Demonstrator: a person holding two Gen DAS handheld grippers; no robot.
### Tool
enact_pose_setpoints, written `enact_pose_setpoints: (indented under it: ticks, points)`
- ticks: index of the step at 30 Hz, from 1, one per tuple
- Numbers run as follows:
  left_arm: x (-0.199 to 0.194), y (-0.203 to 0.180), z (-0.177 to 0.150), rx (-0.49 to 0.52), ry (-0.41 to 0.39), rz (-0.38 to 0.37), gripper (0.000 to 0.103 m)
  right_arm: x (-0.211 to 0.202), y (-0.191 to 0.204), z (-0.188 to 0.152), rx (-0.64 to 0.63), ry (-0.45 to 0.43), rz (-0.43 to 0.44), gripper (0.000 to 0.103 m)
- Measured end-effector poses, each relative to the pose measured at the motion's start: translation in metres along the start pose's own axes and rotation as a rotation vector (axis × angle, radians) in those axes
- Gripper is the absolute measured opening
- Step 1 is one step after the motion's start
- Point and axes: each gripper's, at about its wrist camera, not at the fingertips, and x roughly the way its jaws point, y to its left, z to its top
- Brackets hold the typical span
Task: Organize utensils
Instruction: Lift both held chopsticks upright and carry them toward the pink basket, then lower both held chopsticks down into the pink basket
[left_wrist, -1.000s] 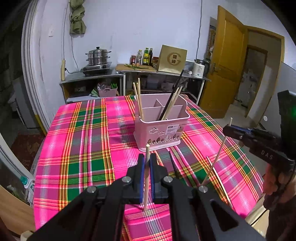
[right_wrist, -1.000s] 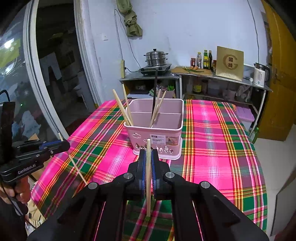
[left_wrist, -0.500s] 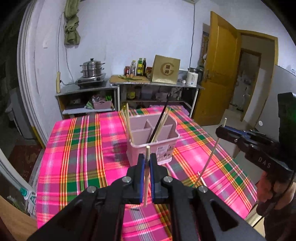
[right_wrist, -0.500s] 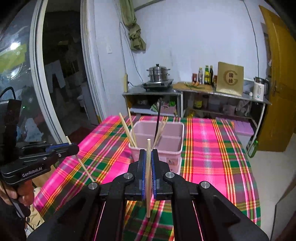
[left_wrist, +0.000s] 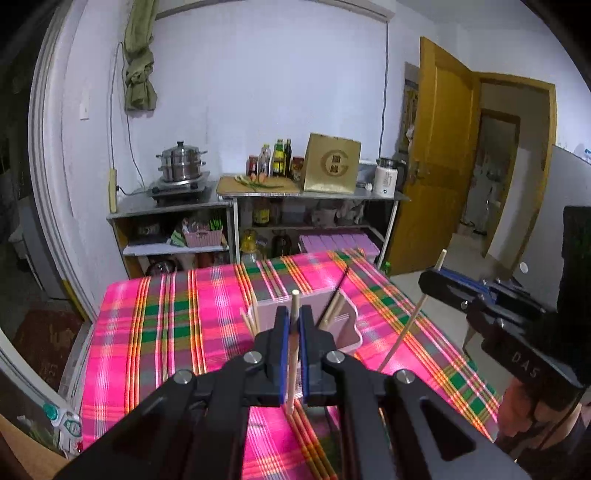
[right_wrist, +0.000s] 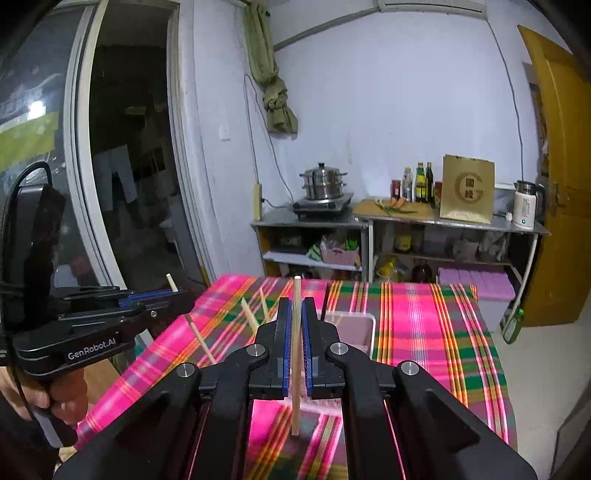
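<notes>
My left gripper is shut on a wooden chopstick held upright above the pink plaid table. My right gripper is shut on another wooden chopstick, also upright. The pink utensil basket stands on the table just beyond both grippers, mostly hidden behind the fingers; it also shows in the right wrist view. It holds several wooden chopsticks and a black one. The right gripper shows at the right of the left wrist view, the left gripper at the left of the right wrist view.
Loose chopsticks lie on the cloth under the left gripper. Behind the table stand metal shelves with a steamer pot, bottles, a brown box and a kettle. A yellow door is at the right.
Both grippers have risen and tilted back with their chopsticks, so the basket has sunk lower in view, behind the fingers. Both stay shut.
</notes>
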Motion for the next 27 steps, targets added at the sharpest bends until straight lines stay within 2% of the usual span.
enact_pose_setpoints:
  ticks: [7, 16, 27]
  points:
    - [0.019, 0.005, 0.019, 0.009, -0.024, 0.013, 0.006, 0.021, -0.008, 0.020, 0.024, -0.044, 0.015, 0.005]
    - [0.047, 0.012, 0.028, 0.010, -0.040, 0.003, 0.006, 0.053, -0.016, 0.026, 0.041, -0.067, 0.022, 0.005]
    - [0.087, 0.022, 0.010, -0.003, 0.003, -0.021, 0.006, 0.099, -0.017, 0.000, 0.022, -0.032, 0.019, 0.005]
